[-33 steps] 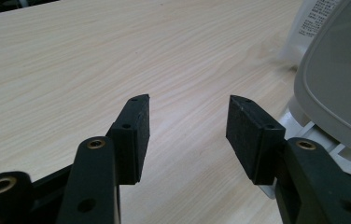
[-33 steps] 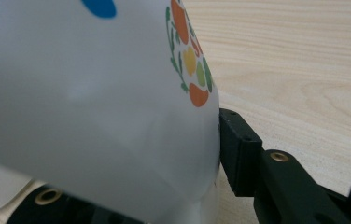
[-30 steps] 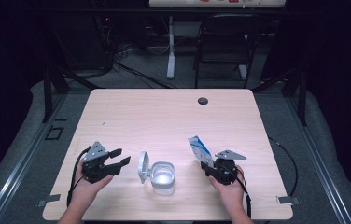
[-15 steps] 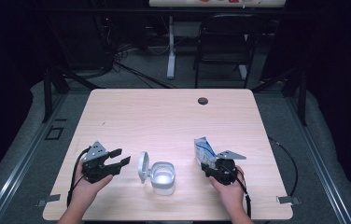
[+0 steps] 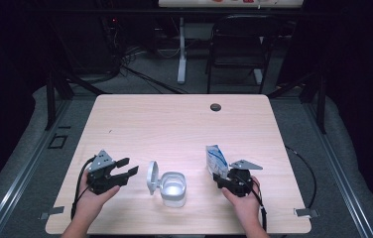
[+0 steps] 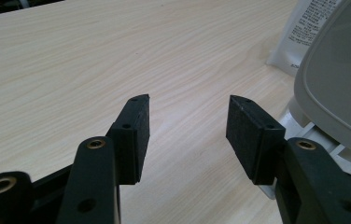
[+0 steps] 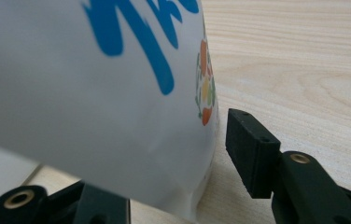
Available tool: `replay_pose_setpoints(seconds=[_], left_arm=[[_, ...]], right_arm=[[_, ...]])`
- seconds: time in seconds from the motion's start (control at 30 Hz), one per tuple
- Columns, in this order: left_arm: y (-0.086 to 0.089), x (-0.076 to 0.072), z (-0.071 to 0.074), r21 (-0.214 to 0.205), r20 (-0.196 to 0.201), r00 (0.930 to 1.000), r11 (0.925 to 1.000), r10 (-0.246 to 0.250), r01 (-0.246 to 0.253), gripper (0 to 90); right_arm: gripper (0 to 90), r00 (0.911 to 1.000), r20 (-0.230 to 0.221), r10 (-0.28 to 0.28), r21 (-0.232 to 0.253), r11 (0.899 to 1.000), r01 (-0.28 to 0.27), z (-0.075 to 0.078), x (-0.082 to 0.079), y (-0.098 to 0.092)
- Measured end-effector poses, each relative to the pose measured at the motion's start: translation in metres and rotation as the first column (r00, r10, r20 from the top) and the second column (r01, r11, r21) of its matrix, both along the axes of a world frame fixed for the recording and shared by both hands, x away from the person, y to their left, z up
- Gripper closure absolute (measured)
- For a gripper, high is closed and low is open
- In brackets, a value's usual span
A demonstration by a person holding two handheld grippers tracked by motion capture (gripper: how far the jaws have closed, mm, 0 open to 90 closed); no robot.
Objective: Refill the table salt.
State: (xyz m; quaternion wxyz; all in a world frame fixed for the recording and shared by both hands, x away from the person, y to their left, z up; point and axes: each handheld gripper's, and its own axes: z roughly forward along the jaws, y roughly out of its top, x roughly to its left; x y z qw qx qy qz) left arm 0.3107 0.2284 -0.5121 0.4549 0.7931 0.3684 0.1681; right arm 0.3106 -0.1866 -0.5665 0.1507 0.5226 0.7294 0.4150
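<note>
The white pouch [image 5: 216,159] stands on the table [image 5: 174,124] between the right gripper [image 5: 222,174] jaws — just opening, clear of it — while the left gripper [image 5: 127,169] gapes empty beside the open-lidded container [image 5: 172,186].

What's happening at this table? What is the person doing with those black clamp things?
A person sits at a wooden table with tongs in each hand. The right tongs have just been opening around a white pouch with blue print, which stands on the table between the jaws; the visible pad is clear of it. The left tongs are open and empty, pointed at a small white container whose hinged lid stands open.
</note>
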Motion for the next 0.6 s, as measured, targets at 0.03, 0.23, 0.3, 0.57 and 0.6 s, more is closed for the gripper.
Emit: replay_pose_setpoints(seconds=[0.03, 0.23, 0.3, 0.57, 0.6], left_arm=[[-0.0001, -0.0001, 0.0000, -0.001, -0.001, 1.0000, 1.0000, 0.001, -0.001, 50.1], [-0.0001, -0.0003, 0.0003, -0.001, -0.001, 1.0000, 1.0000, 0.001, -0.001, 50.1], [0.0001, -0.0003, 0.0005, -0.001, 0.000, 1.0000, 1.0000, 0.001, -0.001, 50.1], [0.0005, -0.0003, 0.0007, -0.001, 0.001, 1.0000, 1.0000, 0.002, -0.002, 50.1], [0.0005, -0.0003, 0.0008, -0.001, 0.002, 1.0000, 1.0000, 0.001, -0.001, 50.1]], right_arm=[[53.2, 1.0000, 0.003, 0.004, 0.020, 1.000, -0.004, 0.0002, -0.0003, 0.0004], [51.3, 0.9999, 0.008, 0.006, 0.014, 1.000, -0.007, 0.0018, -0.0023, 0.0006], [50.8, 0.9999, 0.008, 0.009, 0.010, 1.000, -0.009, 0.0022, -0.0027, 0.0005], [49.8, 0.9999, 0.010, 0.008, 0.020, 1.000, -0.008, 0.0062, -0.0049, -0.0011], [49.7, 0.9999, 0.012, 0.009, 0.032, 0.999, -0.009, 0.0066, -0.0053, -0.0010]])
